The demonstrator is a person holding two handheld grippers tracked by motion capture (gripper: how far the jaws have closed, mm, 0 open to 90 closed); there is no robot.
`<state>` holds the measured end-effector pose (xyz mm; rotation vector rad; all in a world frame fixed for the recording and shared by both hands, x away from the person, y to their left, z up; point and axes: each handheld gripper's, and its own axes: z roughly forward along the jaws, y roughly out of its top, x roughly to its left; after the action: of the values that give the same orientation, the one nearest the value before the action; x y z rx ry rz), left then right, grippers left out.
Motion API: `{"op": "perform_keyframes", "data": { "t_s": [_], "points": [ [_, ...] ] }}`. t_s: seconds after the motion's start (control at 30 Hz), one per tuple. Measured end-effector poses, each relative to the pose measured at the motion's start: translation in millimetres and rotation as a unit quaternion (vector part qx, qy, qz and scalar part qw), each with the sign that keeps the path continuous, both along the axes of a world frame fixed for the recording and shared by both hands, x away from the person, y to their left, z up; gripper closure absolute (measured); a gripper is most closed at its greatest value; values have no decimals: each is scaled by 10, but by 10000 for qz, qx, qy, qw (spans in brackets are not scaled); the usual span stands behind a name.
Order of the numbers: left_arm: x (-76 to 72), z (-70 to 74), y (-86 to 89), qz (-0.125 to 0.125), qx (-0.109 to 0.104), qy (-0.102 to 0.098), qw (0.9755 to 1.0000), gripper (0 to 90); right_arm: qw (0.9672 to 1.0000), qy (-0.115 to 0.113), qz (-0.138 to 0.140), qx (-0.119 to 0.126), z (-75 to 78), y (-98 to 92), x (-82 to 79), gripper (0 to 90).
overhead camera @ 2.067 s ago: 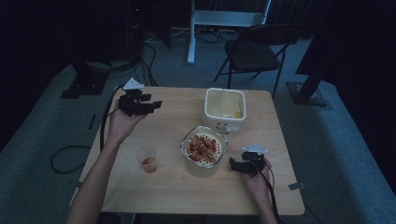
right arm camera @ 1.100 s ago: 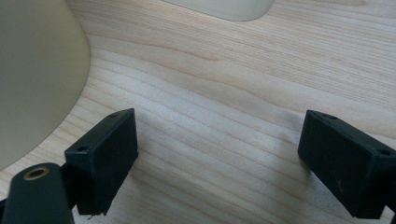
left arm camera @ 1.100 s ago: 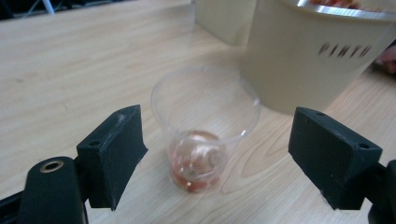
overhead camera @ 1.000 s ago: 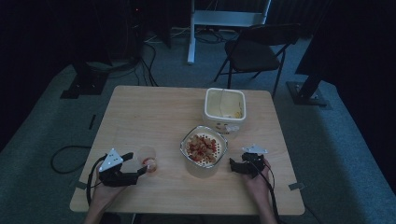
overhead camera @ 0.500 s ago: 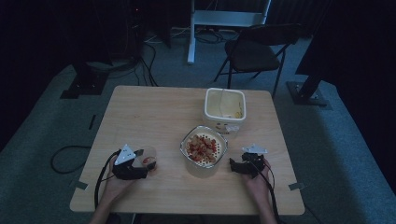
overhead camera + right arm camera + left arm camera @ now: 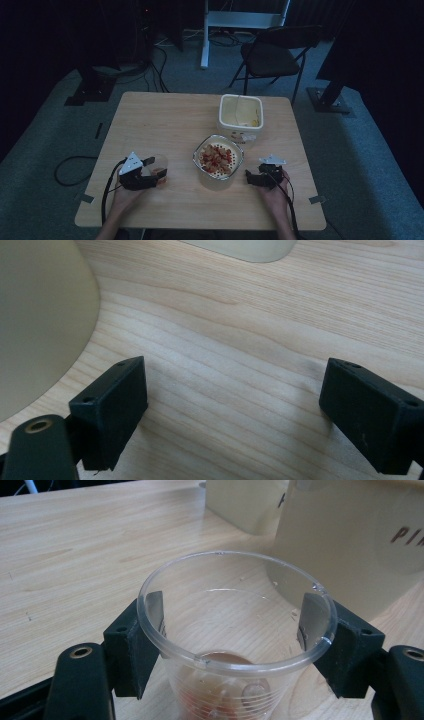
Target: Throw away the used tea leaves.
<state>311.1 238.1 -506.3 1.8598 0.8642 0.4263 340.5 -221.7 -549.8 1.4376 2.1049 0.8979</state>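
Here, in the lower left of the high view, the left tool (image 6: 156, 169) straddles a small clear plastic cup (image 6: 159, 167) standing upright on the pale wooden desk (image 6: 165, 115). In the left gripper view the cup (image 6: 235, 630) fills the gap between the two black jaws: one pad sits against its wall at the left of the frame and the other at the right, both just below the rolled rim. The jaws have just been closing with the cup between them, and they now look to be touching the wall or about to; I cannot tell whether they press yet, so I read the tool as not yet clenched.

The cup holds a little reddish-brown matter at its bottom, too blurred to name. To the right of it in the high view stands a round cream tub (image 6: 218, 161) filled with red and tan pieces, and further up the frame a square cream container (image 6: 240, 112), nearly empty. The right tool (image 6: 252, 178) rests low on the desk just beside the round tub, its jaws spread with bare wood between them in the right gripper view (image 6: 232, 405): released, holding nothing.

As a judgement, the cup will be very light and thin-walled, so it will flex and may crack or pop out under a hard squeeze; its smooth tapered side is slippery. The best hold is high on the wall, just beneath the stiffer rim, with gentle pressure and the cup kept upright.
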Motion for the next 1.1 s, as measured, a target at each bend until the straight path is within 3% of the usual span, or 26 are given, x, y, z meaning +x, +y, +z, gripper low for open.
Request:
{"op": "perform_keyframes", "data": {
  "t_s": [0.13,0.17,0.2,0.3,0.47,0.53,0.57,0.67,0.77,0.83,0.87,0.93,0.97,1.1],
  "points": [
    [-5,61,-1,-33,-13,-43,10000,285,10000,-1,42,-4,0,7,3,116],
    [-4,192,-20,-128,-67,-156,9998,286,10000,-6,40,2,-1,8,2,120],
    [-4,192,-20,-128,-67,-156,9998,286,10000,-6,40,2,-1,8,2,120],
    [-5,382,-76,-266,-144,-244,9992,286,10000,32,51,-16,14,8,-7,149],
    [46,637,-159,-429,-370,-235,9981,286,9999,77,118,-35,42,10,-25,237],
    [46,637,-159,-429,-370,-235,9981,287,9999,90,120,-41,47,10,-27,237],
    [93,797,-213,-557,-574,-269,9964,288,9998,128,112,-55,64,8,-39,288],
    [143,982,-286,-725,-589,-364,9950,289,9999,95,129,-38,113,3,-71,298],
    [214,1215,-381,-857,-699,-497,9926,289,9998,-59,192,-41,254,-2,-138,298],
    [237,1286,-419,-888,-719,-537,9920,289,9993,-195,315,70,396,-7,-193,297],
    [279,1420,-517,-998,-740,-626,9903,289,9989,-259,382,114,464,-6,-216,297],
    [279,1420,-517,-998,-740,-626,9903,289,9984,-347,439,128,532,-2,-238,297],
    [363,1600,-699,-1196,-697,-720,9878,288,9970,-508,556,164,691,18,-281,294],
    [490,1716,-911,-1303,-735,-724,9861,289,9934,-837,759,214,983,74,-336,293]
  ]
}}
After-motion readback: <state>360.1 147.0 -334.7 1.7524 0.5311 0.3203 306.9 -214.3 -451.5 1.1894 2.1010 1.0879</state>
